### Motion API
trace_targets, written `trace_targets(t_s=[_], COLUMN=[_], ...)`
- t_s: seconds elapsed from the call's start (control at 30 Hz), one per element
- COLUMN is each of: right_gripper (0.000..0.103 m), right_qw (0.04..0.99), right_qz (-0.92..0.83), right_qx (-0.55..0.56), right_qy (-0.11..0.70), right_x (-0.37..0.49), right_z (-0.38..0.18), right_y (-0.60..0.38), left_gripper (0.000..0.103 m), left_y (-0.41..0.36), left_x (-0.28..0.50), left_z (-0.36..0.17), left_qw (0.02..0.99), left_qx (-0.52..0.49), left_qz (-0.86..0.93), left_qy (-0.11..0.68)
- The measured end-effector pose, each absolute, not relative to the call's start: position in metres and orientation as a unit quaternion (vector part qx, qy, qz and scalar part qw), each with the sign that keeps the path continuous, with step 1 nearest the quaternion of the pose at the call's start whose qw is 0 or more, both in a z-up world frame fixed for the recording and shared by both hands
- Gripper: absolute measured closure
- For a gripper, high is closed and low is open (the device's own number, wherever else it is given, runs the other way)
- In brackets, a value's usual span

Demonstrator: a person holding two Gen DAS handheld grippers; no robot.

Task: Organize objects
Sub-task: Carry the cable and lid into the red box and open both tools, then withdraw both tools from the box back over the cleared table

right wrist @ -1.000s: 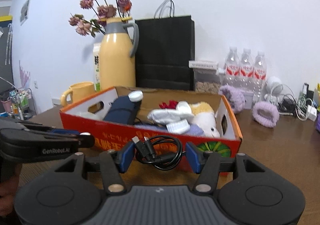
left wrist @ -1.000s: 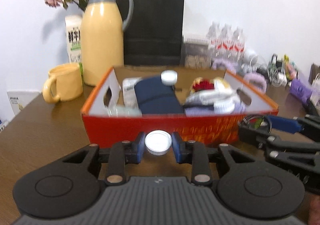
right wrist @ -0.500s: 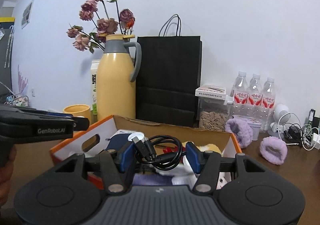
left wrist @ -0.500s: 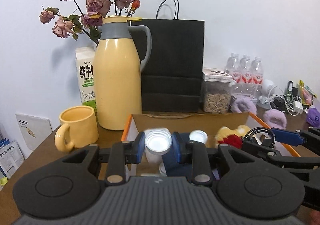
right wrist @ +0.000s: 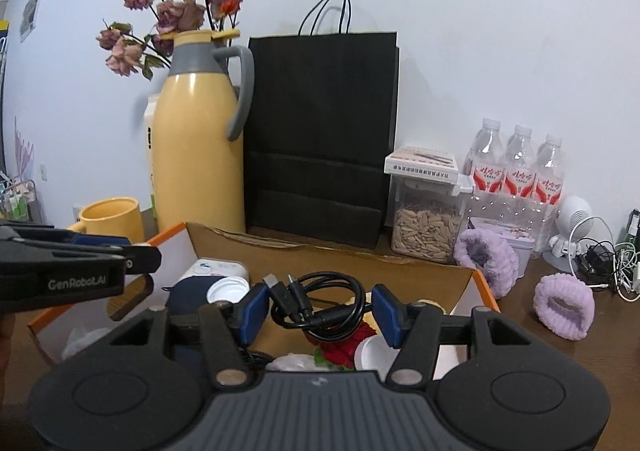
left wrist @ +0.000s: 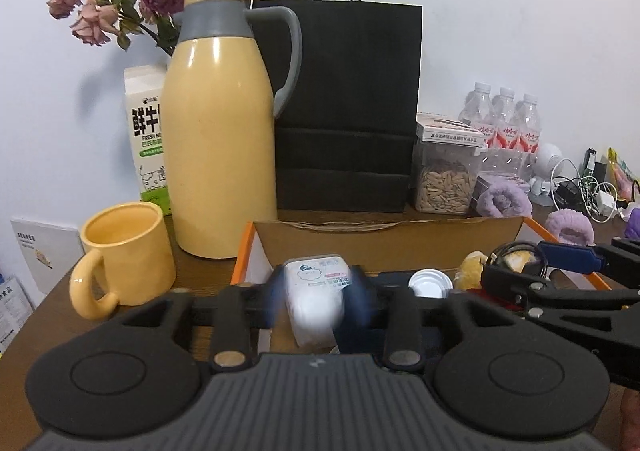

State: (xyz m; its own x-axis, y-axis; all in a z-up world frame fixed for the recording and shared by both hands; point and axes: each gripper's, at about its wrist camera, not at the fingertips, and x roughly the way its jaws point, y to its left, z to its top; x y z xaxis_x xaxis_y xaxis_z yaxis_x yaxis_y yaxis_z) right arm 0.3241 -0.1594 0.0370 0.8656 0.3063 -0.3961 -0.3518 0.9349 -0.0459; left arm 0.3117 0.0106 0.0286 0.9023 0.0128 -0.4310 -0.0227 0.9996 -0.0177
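Cardboard box [right wrist: 476,283], orange outside and white inside, sits on the brown bench [left wrist: 36,315] in front of a glossy yellow flask [left wrist: 220,147], with both grippers hovering over its open top. Between the left gripper [left wrist: 316,301] fingers, which are opening and blurred, a white round shape smears downward just in front of a white tissue pack [left wrist: 318,273]; the pads no longer press on it. A second earlier those fingers pinched a small white cap above the bench, in front of the box. The right gripper [right wrist: 316,309] fingers, also opening, stand fairly wide beside a coiled black rubbery cable [right wrist: 320,307], which a second ago was carried short of the box's front wall. A matte black paper bag [right wrist: 320,139] stands just right of the flask.
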Motion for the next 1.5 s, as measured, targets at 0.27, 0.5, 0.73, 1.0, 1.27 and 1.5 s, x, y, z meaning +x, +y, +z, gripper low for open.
trace_targets(t_s=[0.27,0.5,0.73,1.0,1.27,1.5], right_gripper=[0.0,0.0,0.0,0.0,0.0,0.0], right_qw=[0.965,0.966,0.968,0.969,0.963,0.959], right_qz=[0.159,0.151,0.15,0.152,0.155,0.16], right_qx=[-0.049,-0.055,-0.052,-0.045,-0.032,-0.028], right_qy=[0.205,0.203,0.194,0.192,0.217,0.233], right_x=[0.332,0.325,0.3,0.245,0.191,0.157], right_z=[0.034,0.038,0.052,0.066,0.061,0.054], right_y=[-0.167,-0.169,-0.177,-0.193,-0.21,-0.219], left_gripper=[0.0,0.0,0.0,0.0,0.0,0.0], left_y=[0.015,0.01,0.005,-0.002,-0.008,-0.01], left_x=[0.313,0.306,0.276,0.218,0.16,0.126], left_z=[0.029,0.034,0.051,0.06,0.05,0.039], left_qw=[0.979,0.98,0.982,0.98,0.974,0.968], left_qx=[-0.017,-0.005,-0.003,0.006,0.007,-0.001], left_qz=[0.017,0.028,0.029,0.015,0.007,0.008], left_qy=[0.2,0.197,0.184,0.198,0.228,0.249])
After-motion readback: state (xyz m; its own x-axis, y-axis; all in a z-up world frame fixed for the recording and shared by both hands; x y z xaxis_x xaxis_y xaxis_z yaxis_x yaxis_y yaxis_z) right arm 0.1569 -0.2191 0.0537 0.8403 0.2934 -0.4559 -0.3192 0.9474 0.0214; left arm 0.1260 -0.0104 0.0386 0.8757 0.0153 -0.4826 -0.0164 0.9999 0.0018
